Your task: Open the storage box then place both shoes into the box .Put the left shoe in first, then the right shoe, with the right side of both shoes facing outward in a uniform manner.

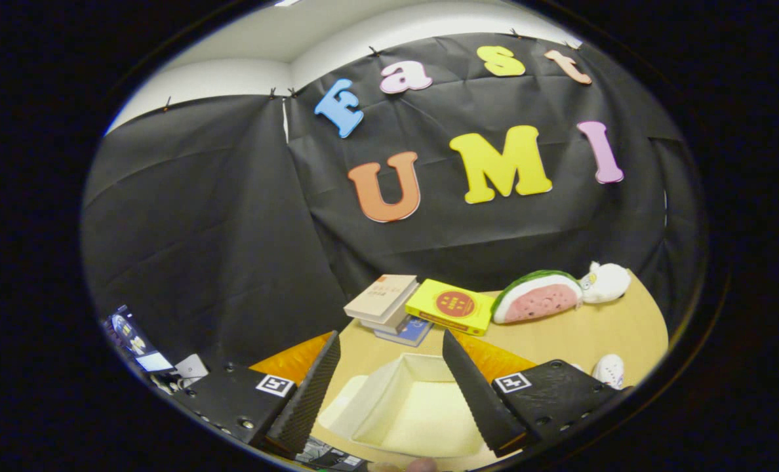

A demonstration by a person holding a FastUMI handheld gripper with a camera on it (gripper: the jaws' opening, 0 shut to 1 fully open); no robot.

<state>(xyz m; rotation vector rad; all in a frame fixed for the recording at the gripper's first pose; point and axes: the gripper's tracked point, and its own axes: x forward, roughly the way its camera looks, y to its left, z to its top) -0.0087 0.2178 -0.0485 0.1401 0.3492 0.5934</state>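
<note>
The table (625,328) extends beyond the fingers and carries every item; its far edge meets the booth wall.

The storage box (416,406) lies between and just below the fingers. Its white interior is exposed, so the box reads as already open. An orange surface (294,359) shows behind each finger; whether this is the box's lid or a side cannot be determined.

The gripper (393,393) is spread wide and holds nothing. Both fingers straddle the box opening without contact, a stance that suits leaving the box and going for a shoe.

Beyond the fingers stands a stack of books (383,301), touching a yellow book (452,306) beside it. Further along lies a watermelon-slice toy (537,296), touching a small white plush (604,282). These sit at the far edge, clear of the working zone.

One white shoe (609,370) lies just outside the right finger, partly hidden by the gripper body. Which shoe of the pair it is cannot be told.
</note>
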